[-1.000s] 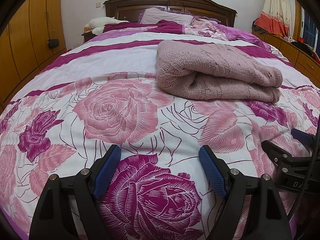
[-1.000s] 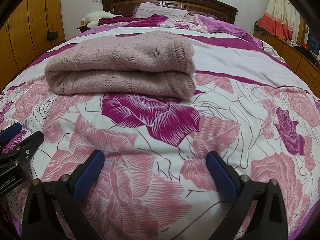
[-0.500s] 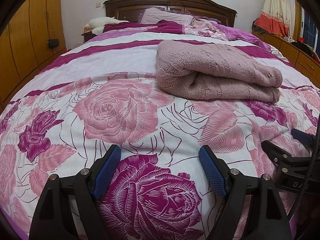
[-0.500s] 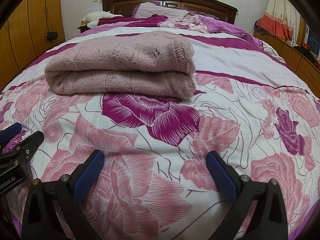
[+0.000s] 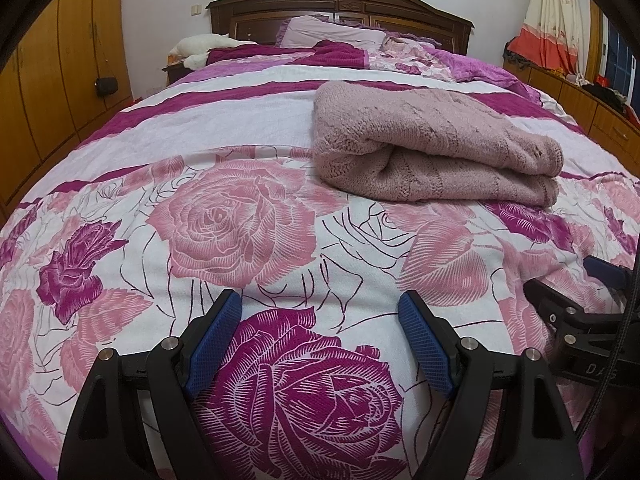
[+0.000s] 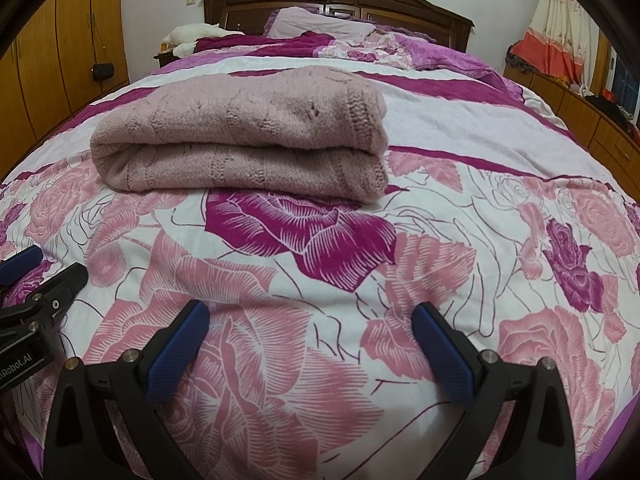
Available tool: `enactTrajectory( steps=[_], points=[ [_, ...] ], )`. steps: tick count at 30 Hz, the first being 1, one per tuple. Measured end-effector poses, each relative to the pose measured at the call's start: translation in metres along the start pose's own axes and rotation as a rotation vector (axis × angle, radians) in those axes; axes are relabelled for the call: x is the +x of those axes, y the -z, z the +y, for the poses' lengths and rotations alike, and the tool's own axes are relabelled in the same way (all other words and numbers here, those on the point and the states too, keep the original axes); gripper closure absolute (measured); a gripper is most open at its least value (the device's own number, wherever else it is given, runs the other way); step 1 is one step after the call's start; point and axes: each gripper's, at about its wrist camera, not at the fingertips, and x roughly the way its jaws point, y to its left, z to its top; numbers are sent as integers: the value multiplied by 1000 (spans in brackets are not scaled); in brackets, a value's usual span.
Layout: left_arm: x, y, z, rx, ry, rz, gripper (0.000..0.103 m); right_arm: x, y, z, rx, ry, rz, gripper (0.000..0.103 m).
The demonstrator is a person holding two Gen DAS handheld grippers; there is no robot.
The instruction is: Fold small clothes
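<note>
Pink knit sweater (image 5: 432, 148) is folded into a compact bundle, two thick layers stacked, and lies on the bed (image 5: 200, 128) mid-mattress, past the big printed roses and at the purple stripes of the bedspread. The fold line faces the cameras, loose ribbed edges at the bundle's right end, so by the look of it the folding is done or close to it. Left gripper (image 5: 320, 340) has its jaws spread wide with nothing between them, only bedspread showing in the gap; it hangs over the near part of the bed, well short of the sweater, which sits ahead and to its right. Right gripper (image 6: 310, 348) likewise: jaws wide, empty, pointed down at the cover, sweater ahead and to its left. So the bundle sits roughly between the two lines of sight, well apart from both tools. Each gripper shows at the edge of the other's view, side by side at the near edge of the bed. Reads as a released, backed-off pose: jaws open because nothing needs holding, hands clear so the stack isn't dragged or toppled. The knit is soft and bulky; the top layer could slump if nudged. Pillow (image 5: 332, 32) and crumpled bedding sit up by the headboard (image 5: 340, 0), well clear of the work area. No other small garment visible to fold next.
</note>
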Motion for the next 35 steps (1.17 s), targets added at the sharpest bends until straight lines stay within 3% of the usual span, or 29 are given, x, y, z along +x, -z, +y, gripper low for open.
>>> enactTrajectory(
  steps=[30, 35],
  points=[
    [-13, -6, 0, -9, -42, -4, 42, -20, -4, 6, -24, 12, -52, 2],
    [-22, -1, 1, -24, -77, -73, 42, -20, -3, 7, -26, 13, -53, 2]
  ],
)
